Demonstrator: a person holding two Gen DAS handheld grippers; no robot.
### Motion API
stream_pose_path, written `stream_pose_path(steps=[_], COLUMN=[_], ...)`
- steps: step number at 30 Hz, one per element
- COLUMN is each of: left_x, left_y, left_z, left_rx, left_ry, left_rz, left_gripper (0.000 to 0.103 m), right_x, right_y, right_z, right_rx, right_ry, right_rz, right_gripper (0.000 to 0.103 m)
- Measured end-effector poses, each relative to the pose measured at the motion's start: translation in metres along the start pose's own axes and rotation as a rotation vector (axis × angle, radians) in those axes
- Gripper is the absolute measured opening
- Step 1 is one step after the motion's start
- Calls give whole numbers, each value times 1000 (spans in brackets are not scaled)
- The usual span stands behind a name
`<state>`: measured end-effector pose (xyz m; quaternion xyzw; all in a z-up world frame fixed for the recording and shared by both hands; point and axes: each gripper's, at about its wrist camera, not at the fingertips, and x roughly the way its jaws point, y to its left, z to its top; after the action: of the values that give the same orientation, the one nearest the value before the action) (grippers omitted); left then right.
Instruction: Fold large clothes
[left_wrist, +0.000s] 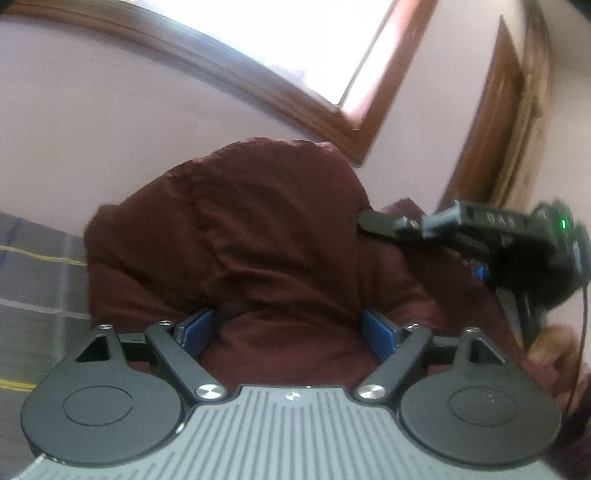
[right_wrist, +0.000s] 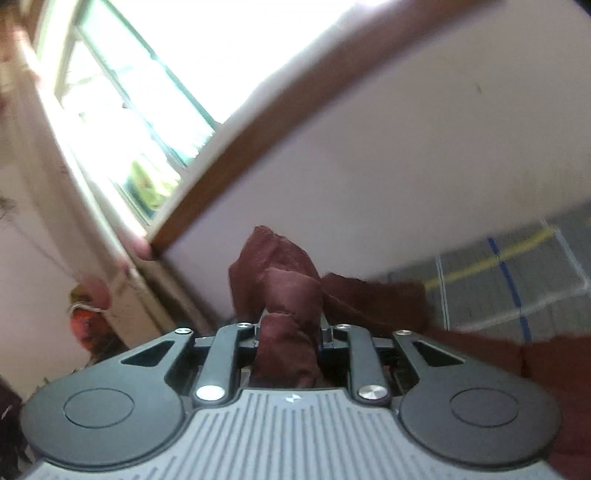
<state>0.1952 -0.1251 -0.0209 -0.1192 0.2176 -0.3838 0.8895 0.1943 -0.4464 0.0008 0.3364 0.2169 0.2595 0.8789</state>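
Note:
A dark maroon garment (left_wrist: 236, 236) bulges up in front of my left gripper (left_wrist: 288, 328). Its blue pads (left_wrist: 194, 330) stand wide apart with cloth draped between and over them, so the left gripper is open. In the right wrist view my right gripper (right_wrist: 290, 328) is shut on a bunched fold of the same maroon garment (right_wrist: 291, 295), which sticks up past the fingers and trails off to the right. The right gripper also shows in the left wrist view (left_wrist: 373, 221), its tip against the cloth, held by a hand (left_wrist: 554, 350).
A grey checked sheet with yellow and blue lines (right_wrist: 517, 273) lies under the garment, also seen at the left in the left wrist view (left_wrist: 40, 295). A pale wall, a wood-framed window (left_wrist: 332, 122) and a wooden door frame (left_wrist: 498, 129) stand behind.

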Motion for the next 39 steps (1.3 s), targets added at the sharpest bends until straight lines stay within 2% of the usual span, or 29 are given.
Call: stream_pose_path(steps=[2,5,6,7,8,10,12,14,16,18,19,20,21,22,23,24,25,27,30,31,33,34,35,37,39], left_x=[5,13,17,21,24,29,33,32,31,32,32,32,32,27,19,11,-1,-28,-54,-51,-32,-17,-6,-1,1], left_y=[-18,-57,-69,-81,-88,-90,-84,-80,-80,-85,-86,-85,-85,-87,-88,-88,-86,-80,-68,-64,-58,-52,-49,-54,-64], left_z=[-9,-38,-48,-58,-63,-65,-61,-58,-59,-60,-60,-59,-57,-57,-56,-53,-48,-36,-17,-12,-12,-14,-20,-32,-38], left_rx=[28,186,243,301,338,331,301,282,290,295,289,284,283,291,300,303,297,273,256,266,268,242,214,245,290], left_ry=[24,67,73,73,71,74,78,86,88,87,85,84,81,72,69,71,66,16,-73,-66,-13,53,109,93,82], left_rz=[-43,-122,-134,-137,-134,-144,-139,-142,-140,-135,-132,-129,-123,-104,-88,-84,-79,-62,-31,-22,4,-8,-18,-9,16], left_gripper=[82,85,87,92,94,95,95,95,95,95,95,95,95,95,95,94,95,99,101,101,87,72,68,70,77], right_x=[-30,-77,-86,-91,-93,-101,-112,-122,-115,-88,-66,-44,-17,0,10,8,-5,-37,-82,-90,-101,-110,-118,-134,-154], right_y=[-21,-89,-113,-137,-151,-153,-137,-115,-92,-72,-64,-57,-51,-48,-42,-29,-20,-2,6,0,-14,-22,-29,-38,-41], right_z=[-9,-37,-47,-58,-67,-70,-56,-30,-2,13,16,16,9,3,-3,0,1,4,-19,-28,-45,-55,-60,-72,-85], right_rx=[20,83,108,154,195,206,154,80,3,-63,-94,-132,-189,-220,-258,-301,-327,-347,-367,-349,-295,-253,-217,-150,-71], right_ry=[-31,-90,-96,-73,-52,-72,-125,-186,-167,-81,-9,58,142,206,235,220,187,121,85,92,96,84,58,2,-71], right_rz=[-9,-85,-140,-203,-226,-240,-290,-297,-264,-250,-253,-254,-281,-308,-344,-337,-316,-300,-337,-347,-368,-367,-364,-357,-351], right_gripper=[20,19,21,30,32,35,37,51,103,103,103,101,68,41,38,27,22,19,18,17,17,17,17,17,18])
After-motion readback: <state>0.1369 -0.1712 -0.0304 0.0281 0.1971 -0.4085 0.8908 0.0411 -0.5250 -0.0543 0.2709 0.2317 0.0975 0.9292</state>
